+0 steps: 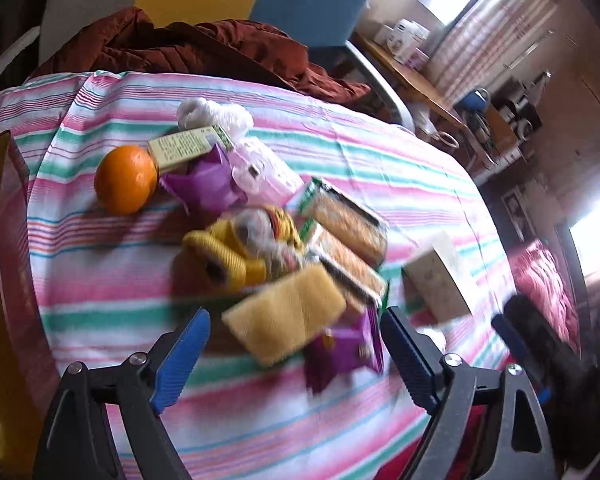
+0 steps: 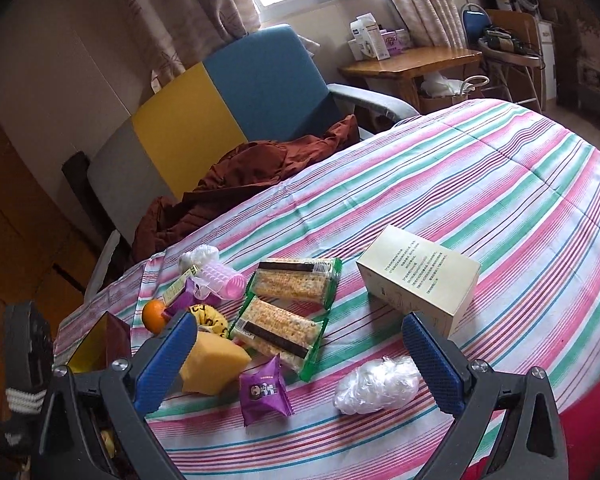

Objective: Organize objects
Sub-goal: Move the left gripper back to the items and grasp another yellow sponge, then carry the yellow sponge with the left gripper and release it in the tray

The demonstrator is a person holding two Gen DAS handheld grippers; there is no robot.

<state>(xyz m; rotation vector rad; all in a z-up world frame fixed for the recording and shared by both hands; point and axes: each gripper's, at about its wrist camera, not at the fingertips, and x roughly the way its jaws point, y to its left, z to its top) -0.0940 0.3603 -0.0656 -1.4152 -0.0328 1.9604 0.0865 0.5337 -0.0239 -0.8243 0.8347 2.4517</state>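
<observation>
My left gripper (image 1: 296, 320) is open over the striped bedspread (image 1: 100, 304). A yellow sponge (image 1: 284, 320) lies just beyond its fingertips, apart from both pads, with a purple snack packet (image 1: 340, 350) beside it. Further off are two cracker packs (image 1: 346, 240), yellow ribbed rolls (image 1: 220, 258), an orange (image 1: 126, 179), a pink roller (image 1: 260, 172) and a small green-edged box (image 1: 182, 148). My right gripper (image 2: 298, 320) is open and empty. The sponge (image 2: 212, 364), purple packet (image 2: 264, 390) and a crumpled clear bag (image 2: 376, 384) lie below it.
A beige carton (image 2: 420, 280) stands on the bed to the right. An open red and gold box (image 2: 100, 344) sits at the bed's left edge. A brown jacket (image 2: 252, 168) lies on the blue and yellow chair (image 2: 260, 80) behind. A wooden table (image 2: 412, 60) stands under the window.
</observation>
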